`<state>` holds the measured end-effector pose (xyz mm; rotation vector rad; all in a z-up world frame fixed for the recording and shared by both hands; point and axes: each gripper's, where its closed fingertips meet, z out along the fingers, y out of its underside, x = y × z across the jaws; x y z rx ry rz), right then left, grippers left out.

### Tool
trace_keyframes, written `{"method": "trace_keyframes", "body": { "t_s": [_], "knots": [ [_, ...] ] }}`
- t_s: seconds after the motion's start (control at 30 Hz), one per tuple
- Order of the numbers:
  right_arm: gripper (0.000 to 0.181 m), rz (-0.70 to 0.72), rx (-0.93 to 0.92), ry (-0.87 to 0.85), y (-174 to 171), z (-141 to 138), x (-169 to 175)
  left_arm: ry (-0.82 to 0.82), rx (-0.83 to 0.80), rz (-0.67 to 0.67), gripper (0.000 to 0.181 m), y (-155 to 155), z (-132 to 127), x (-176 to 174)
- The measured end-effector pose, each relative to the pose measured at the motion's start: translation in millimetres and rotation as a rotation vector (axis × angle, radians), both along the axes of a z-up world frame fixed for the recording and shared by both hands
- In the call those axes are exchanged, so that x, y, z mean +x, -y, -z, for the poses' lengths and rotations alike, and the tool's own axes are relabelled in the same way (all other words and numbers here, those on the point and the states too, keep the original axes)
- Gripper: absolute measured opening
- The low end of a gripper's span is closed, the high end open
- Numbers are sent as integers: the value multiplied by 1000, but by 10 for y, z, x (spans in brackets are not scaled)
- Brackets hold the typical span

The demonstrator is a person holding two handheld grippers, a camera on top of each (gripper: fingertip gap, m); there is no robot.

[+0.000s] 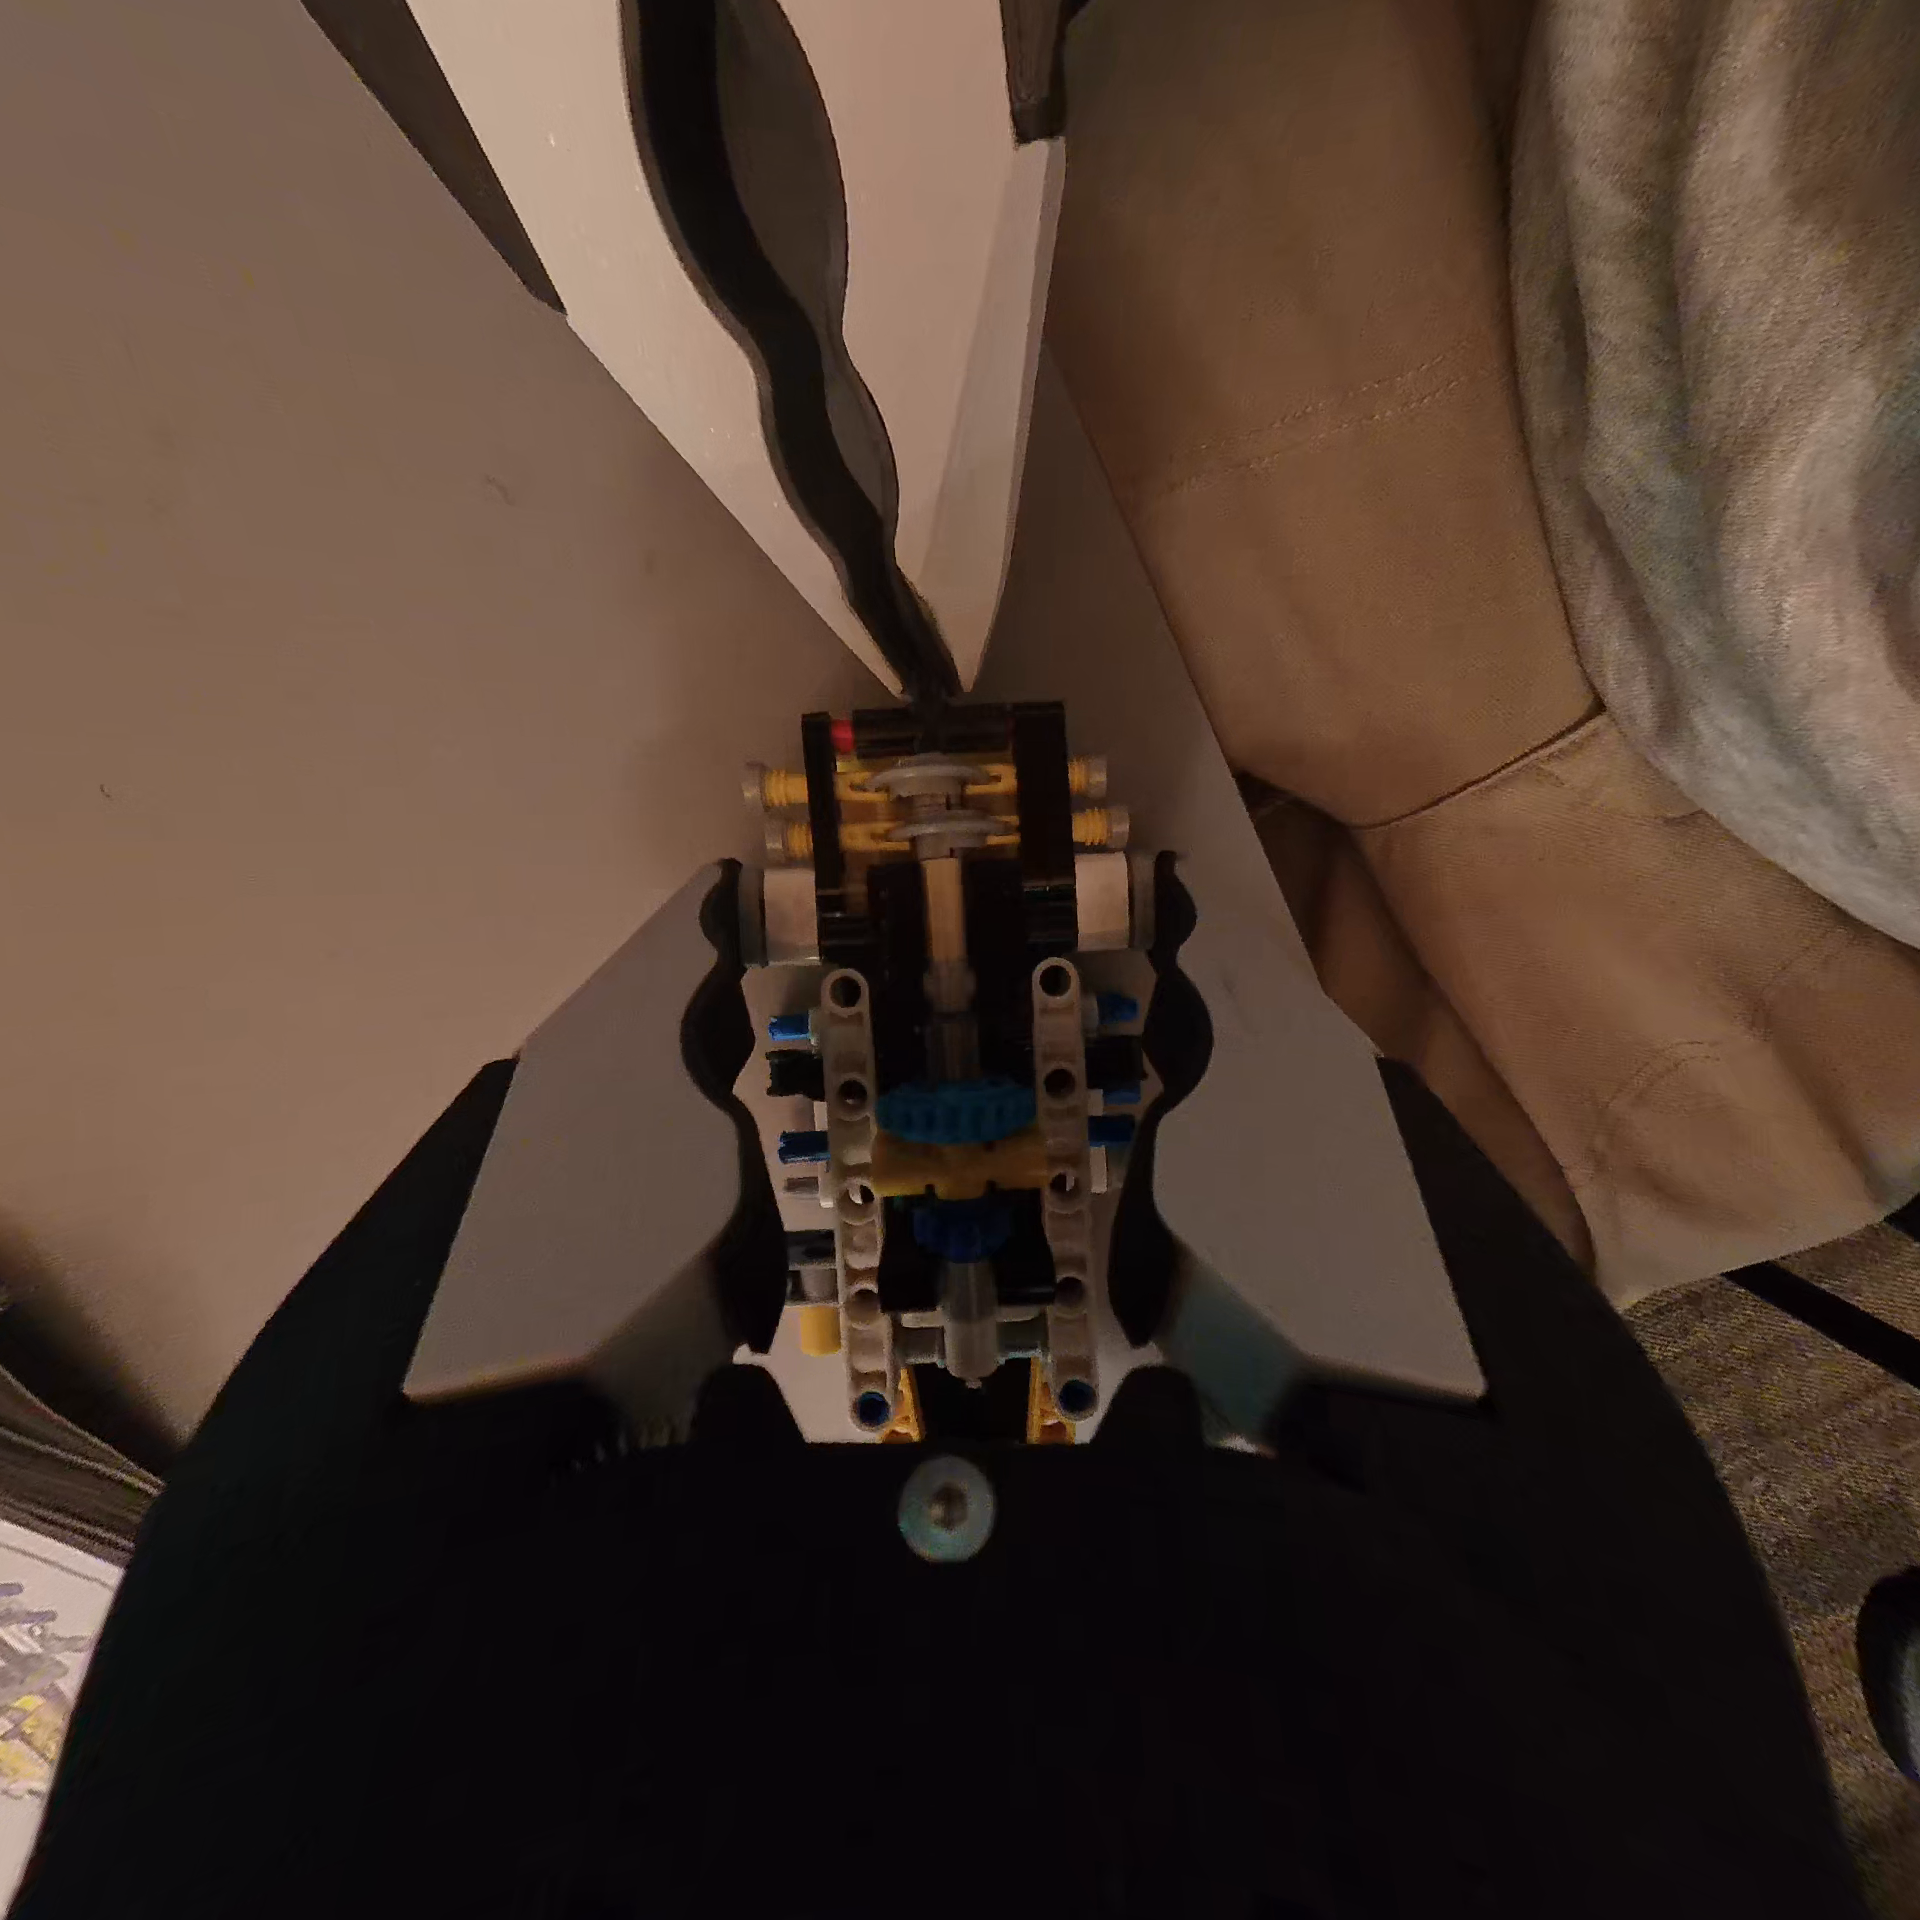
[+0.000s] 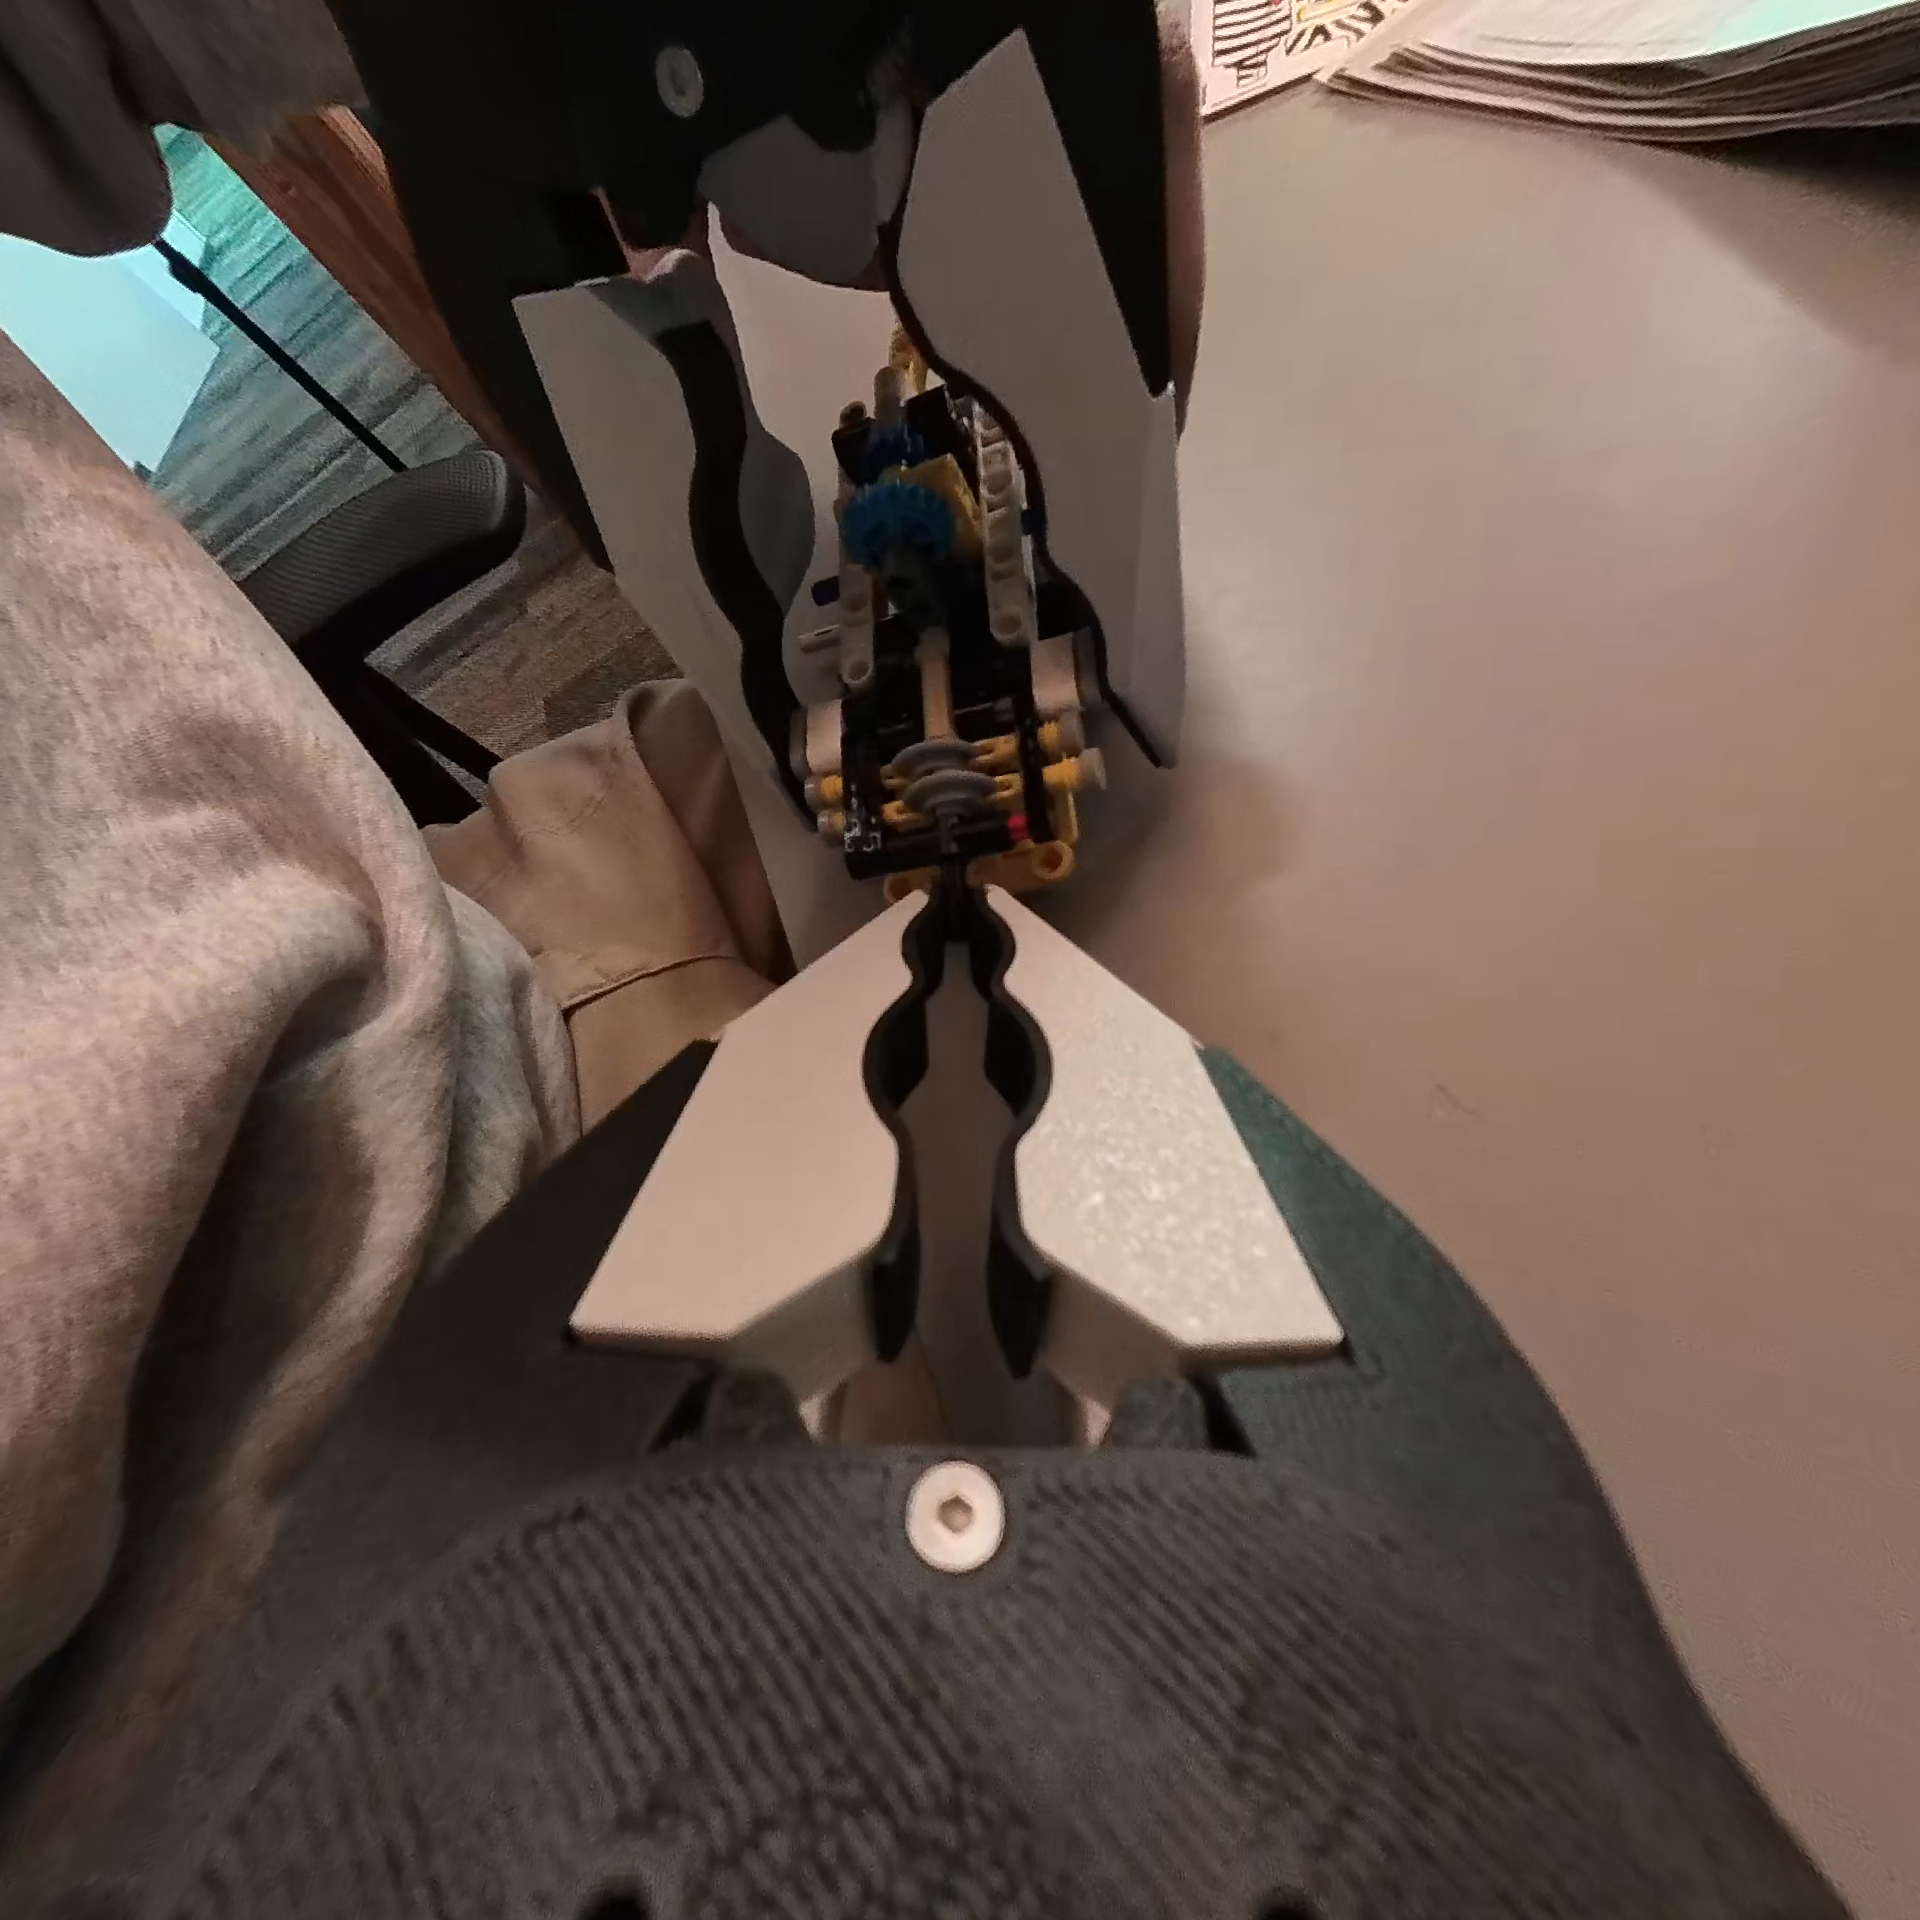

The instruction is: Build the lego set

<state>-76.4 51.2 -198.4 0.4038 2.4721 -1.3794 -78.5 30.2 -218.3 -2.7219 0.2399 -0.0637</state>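
A partly built lego assembly (image 1: 956,1039) of black, grey and yellow beams with blue gears is clamped lengthwise between the fingers of my left gripper (image 1: 951,883), above the table. My right gripper (image 1: 932,681) comes in from the far side, its tips at the assembly's far black end. In the right wrist view, my right gripper (image 2: 951,909) is shut on a thin black piece (image 2: 951,881) that touches the end of the assembly (image 2: 935,644). The left gripper (image 2: 971,774) shows beyond, holding the assembly. How far the piece sits inside is hidden.
A grey-beige table (image 2: 1558,727) lies under both grippers. A stack of instruction pages (image 2: 1662,73) lies at its far corner, also visible in the left wrist view (image 1: 42,1662). A beige cushion (image 1: 1351,520), a grey blanket (image 1: 1714,416) and a person's grey sleeve (image 2: 208,831) are beside the table. My left and right fingertips are right by each other.
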Motion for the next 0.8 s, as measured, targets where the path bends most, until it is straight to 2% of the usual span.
{"method": "trace_keyframes", "body": {
  "t_s": [0.8],
  "knots": [
    [2, 11, -27, 28, 7, -2, -32, 3, -14, 8, 79, 7, 2, 4]
  ]
}}
